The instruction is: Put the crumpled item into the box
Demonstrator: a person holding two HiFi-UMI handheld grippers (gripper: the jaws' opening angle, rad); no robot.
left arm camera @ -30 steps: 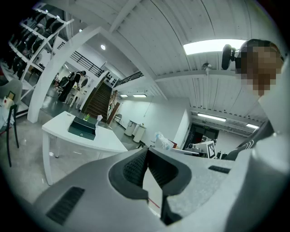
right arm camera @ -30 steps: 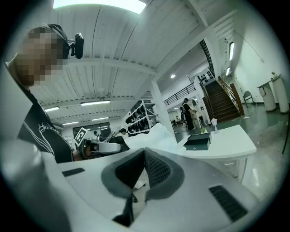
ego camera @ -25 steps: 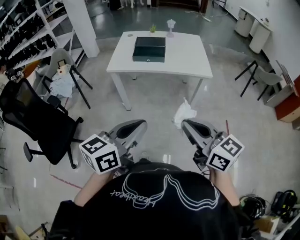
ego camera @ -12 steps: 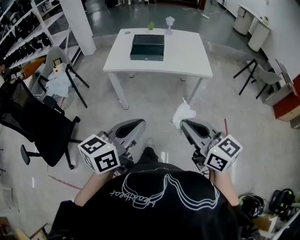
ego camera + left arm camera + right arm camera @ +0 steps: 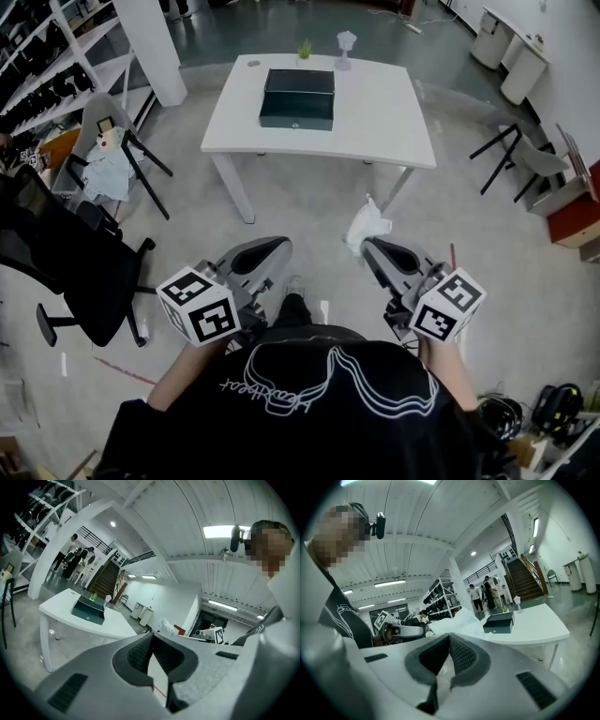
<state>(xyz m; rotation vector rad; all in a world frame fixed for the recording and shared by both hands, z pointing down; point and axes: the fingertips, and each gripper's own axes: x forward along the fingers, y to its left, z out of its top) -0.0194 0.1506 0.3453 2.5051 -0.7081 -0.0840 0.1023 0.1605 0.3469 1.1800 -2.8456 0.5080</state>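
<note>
A crumpled white paper [image 5: 367, 226] sticks out of my right gripper [image 5: 370, 248], which is shut on it and held low, well short of the table. The same crumpled paper [image 5: 454, 623] rises just past the jaw tips in the right gripper view. A dark green box [image 5: 298, 97] lies closed on the white table [image 5: 375, 122] ahead; the green box [image 5: 498, 622] also shows in the right gripper view and as a box [image 5: 88, 610] in the left gripper view. My left gripper [image 5: 278, 247] is shut with nothing in it, level with the right one.
A black office chair [image 5: 66, 262] stands at the left, a grey chair [image 5: 108, 150] with white clutter behind it. A small plant [image 5: 306, 50] and a pale vase [image 5: 346, 45] stand at the table's far edge. Shelves [image 5: 56, 56] line the left; another chair [image 5: 525, 155] stands at the right.
The table and box have shifted slightly in the head view as the person moves. Both grippers keep their places and the paper stays clamped.
</note>
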